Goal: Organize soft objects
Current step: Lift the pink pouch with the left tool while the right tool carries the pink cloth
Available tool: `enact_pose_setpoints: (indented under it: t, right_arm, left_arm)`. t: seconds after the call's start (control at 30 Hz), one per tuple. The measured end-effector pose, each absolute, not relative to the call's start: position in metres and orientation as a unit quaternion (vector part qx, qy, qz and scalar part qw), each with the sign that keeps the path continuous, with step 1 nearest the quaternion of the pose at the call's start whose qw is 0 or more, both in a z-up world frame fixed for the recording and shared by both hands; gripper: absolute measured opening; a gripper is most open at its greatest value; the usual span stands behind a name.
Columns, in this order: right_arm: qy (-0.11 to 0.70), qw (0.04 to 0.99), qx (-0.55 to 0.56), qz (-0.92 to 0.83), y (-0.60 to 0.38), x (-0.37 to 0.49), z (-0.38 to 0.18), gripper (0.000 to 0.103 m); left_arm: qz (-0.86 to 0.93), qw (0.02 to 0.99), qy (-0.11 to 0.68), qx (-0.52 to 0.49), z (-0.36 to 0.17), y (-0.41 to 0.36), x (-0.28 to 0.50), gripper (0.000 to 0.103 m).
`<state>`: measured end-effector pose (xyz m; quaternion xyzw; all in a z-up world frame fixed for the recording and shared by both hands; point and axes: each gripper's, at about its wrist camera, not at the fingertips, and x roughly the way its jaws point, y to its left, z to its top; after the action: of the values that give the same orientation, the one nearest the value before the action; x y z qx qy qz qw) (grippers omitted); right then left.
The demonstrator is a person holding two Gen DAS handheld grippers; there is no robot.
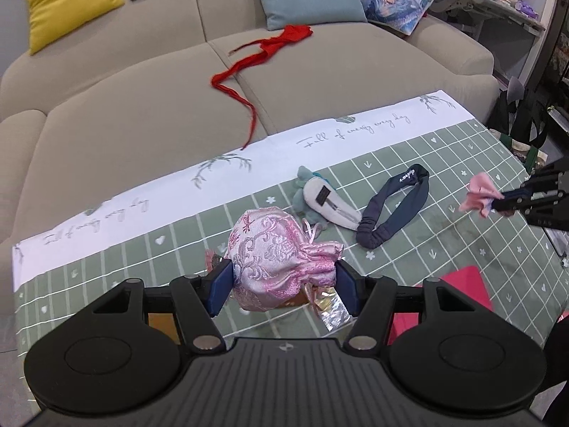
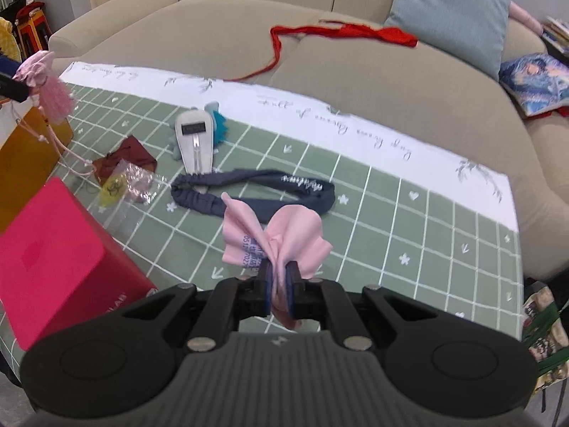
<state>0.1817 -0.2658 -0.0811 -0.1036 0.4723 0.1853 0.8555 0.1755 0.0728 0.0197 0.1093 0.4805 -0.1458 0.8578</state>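
Left gripper (image 1: 282, 279) of mine clamps the pink brocade pouch (image 1: 281, 252); my right gripper (image 2: 278, 286) pinches a pink cloth (image 2: 274, 238), navy headband (image 2: 256, 192) just beyond it.

pouch (image 1: 281, 249): glossy brocade cloth | headband (image 1: 394, 210): matt stretch cloth | sofa (image 1: 142, 106): woven cloth

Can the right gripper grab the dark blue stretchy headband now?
Probably not yet. The right gripper is shut on a pink cloth, so its fingers are full. The dark blue stretchy headband lies uncovered on the green checked tablecloth just ahead, so the way there looks free.
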Motion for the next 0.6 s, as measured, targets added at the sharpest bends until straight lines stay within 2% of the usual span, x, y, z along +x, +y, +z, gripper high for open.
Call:
enact_pose_setpoints:
  t: [0.27, 0.6]
  right_arm:
    - [0.446, 0.870, -0.126, 0.168, -0.245, 0.171, -0.048, 0.005]
    - [0.410, 0.873, -0.179, 0.194, -0.180, 0.159, -0.002, 0.005]
  left_arm:
    - [-0.131, 0.871, 0.463, 0.104, 0.046, 0.104, 0.146, 0.070]
    - [-0.108, 0.879, 0.456, 0.087, 0.053, 0.151, 0.115, 0.070]
